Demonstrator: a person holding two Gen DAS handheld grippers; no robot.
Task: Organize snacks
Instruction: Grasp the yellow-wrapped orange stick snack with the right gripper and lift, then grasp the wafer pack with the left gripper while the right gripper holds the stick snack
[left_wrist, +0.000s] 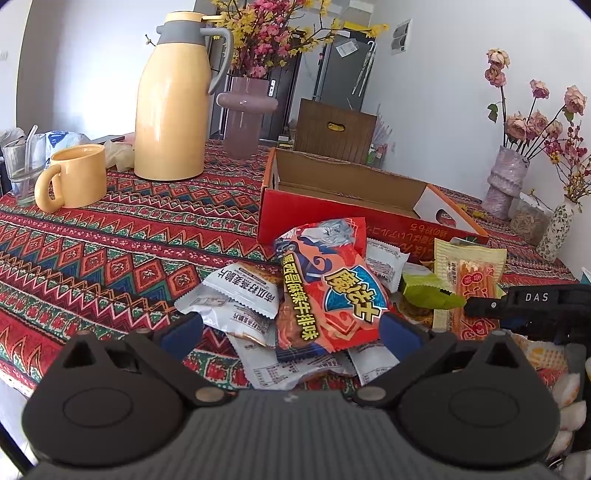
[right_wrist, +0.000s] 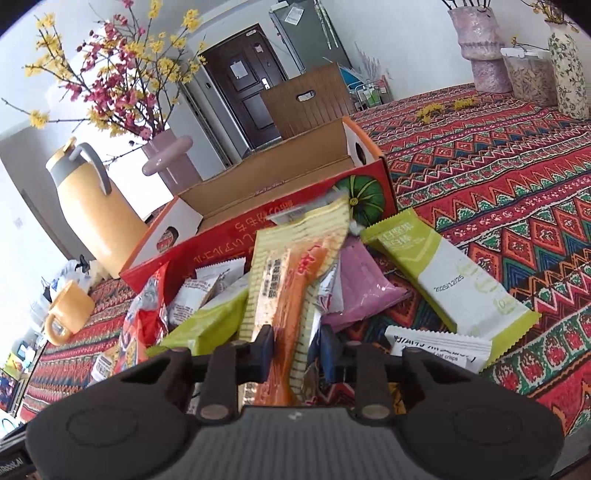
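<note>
A heap of snack packets lies on the patterned tablecloth in front of an open red cardboard box (left_wrist: 332, 218) (right_wrist: 229, 236). My left gripper (left_wrist: 291, 332) is open, its blue pads wide apart on either side of an orange-red packet (left_wrist: 332, 291) that rests on white packets (left_wrist: 236, 295). My right gripper (right_wrist: 295, 354) is shut on a long yellow packet with an orange stick inside (right_wrist: 291, 288) (left_wrist: 469, 273), held by its near end and pointing towards the box. In the left wrist view the right gripper (left_wrist: 480, 306) comes in from the right edge. Green-white (right_wrist: 454, 280), pink (right_wrist: 365, 291) and white (right_wrist: 439, 347) packets lie to the right.
A yellow thermos jug (left_wrist: 173, 103), a yellow mug (left_wrist: 74, 177) and a glass (left_wrist: 22, 166) stand at the left. A mauve flower vase (left_wrist: 245, 118) is behind the box, a brown chair back (left_wrist: 336, 129) beyond. More vases (left_wrist: 504, 181) and a jar (right_wrist: 528, 77) stand at the far right.
</note>
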